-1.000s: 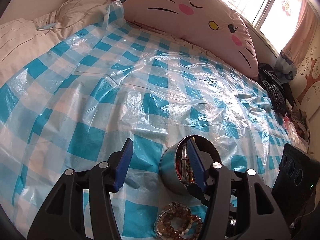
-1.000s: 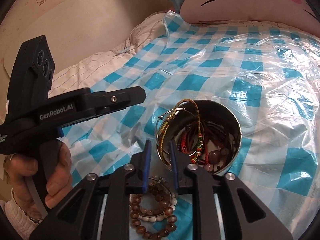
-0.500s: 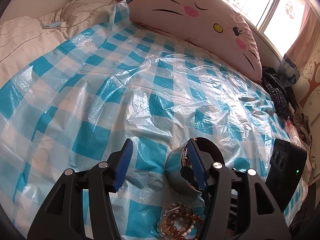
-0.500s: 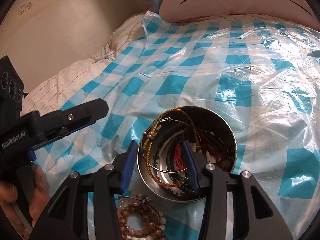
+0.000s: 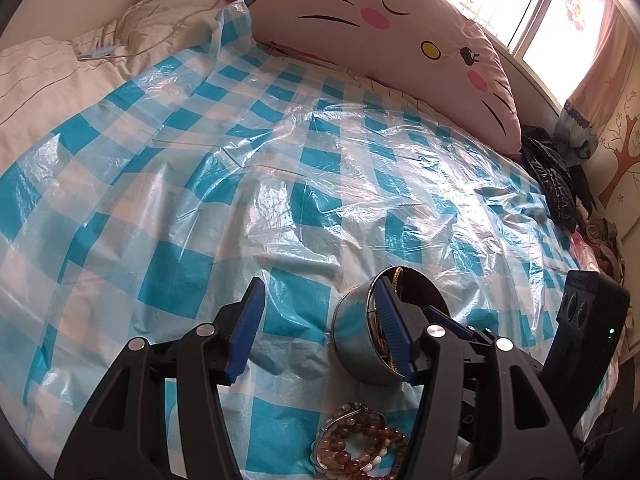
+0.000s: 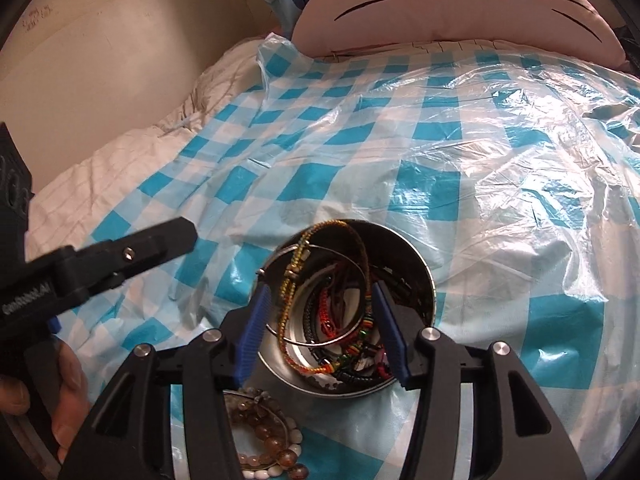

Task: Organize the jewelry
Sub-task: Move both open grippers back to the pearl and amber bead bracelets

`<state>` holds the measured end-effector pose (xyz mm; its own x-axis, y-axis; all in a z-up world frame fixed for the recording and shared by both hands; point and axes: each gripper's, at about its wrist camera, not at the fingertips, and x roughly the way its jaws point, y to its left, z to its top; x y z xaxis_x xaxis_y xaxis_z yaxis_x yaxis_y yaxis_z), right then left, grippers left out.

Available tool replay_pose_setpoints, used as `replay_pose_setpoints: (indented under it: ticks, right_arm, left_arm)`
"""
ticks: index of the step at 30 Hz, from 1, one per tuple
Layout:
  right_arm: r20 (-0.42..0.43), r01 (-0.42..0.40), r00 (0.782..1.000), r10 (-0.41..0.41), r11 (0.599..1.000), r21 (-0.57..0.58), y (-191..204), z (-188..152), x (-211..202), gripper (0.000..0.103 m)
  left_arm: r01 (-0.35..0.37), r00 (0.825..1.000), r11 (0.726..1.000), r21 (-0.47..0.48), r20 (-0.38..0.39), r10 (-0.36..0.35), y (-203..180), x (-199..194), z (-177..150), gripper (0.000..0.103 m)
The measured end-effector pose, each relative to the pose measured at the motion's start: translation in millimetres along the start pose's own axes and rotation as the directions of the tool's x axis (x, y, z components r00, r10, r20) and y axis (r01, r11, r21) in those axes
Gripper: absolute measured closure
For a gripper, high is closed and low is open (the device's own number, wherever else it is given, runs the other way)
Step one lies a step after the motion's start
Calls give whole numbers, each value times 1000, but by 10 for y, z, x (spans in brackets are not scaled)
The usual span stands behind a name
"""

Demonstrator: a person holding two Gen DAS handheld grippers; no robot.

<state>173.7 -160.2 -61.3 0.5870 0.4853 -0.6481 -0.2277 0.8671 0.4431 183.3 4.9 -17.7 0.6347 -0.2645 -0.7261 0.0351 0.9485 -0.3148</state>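
My right tongs (image 6: pixel 320 312) point down at a slant, and their jaws have just been opening. The blue fingers (image 6: pixel 251 328) now stand well apart; bracelets lie in the gap below them, but neither pad presses on anything. In the left wrist view, part of the right tongs' black body (image 5: pixel 580 332) shows at the right edge, a small green light lit on it.

My left tongs (image 5: pixel 320 320) also tilt downward, jaws parted about as wide, nothing between the pads. From the right wrist view I see one black finger of the left tongs reaching in from the left, with my left hand (image 6: pixel 64 392) wrapped around the handle, fingers curled on the grip.
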Motion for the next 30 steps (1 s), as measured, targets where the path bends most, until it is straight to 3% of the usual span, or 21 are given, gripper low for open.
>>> replay_pose_setpoints:
  ticks: [3, 5, 6, 9, 13, 20, 24, 30]
  right_arm:
    - [-41, 63, 997, -65, 997, -48, 60, -2, 125, 49]
    - [-71, 179, 980, -188, 977, -115, 92, -25, 231, 48]
    - [-74, 191, 977, -201, 974, -125, 80, -37, 252, 48]
    - [-64, 139, 987, -145, 987, -86, 14, -29, 174, 48]
    - [29, 78, 997, -76, 993, -85, 41, -57, -161, 45]
    - [15, 95, 995, -95, 995, 7, -89, -436, -634, 43]
    - [-34, 61, 998, -60, 998, 14, -59, -689, -685, 60]
    - [-83, 21, 996, -27, 997, -77, 192, -753, -535, 67]
  left_arm:
    - [0, 1000, 1000, 5, -1, 0, -11, 8, 0, 49]
    - [1, 1000, 1000, 9, -2, -1, -20, 8, -6, 49]
    - [1, 1000, 1000, 11, -3, -1, -25, 11, -7, 49]
    - [0, 1000, 1000, 15, -8, 0, -33, 19, -6, 49]
    - [4, 1000, 999, 33, -8, -4, -52, -15, -12, 49]
    - [-30, 998, 985, 171, -54, 40, -121, -131, -297, 48]
    - [-43, 995, 968, 246, -81, 64, -185, -151, -506, 48]
    - [-35, 992, 961, 274, -110, 68, -172, -198, -690, 48]
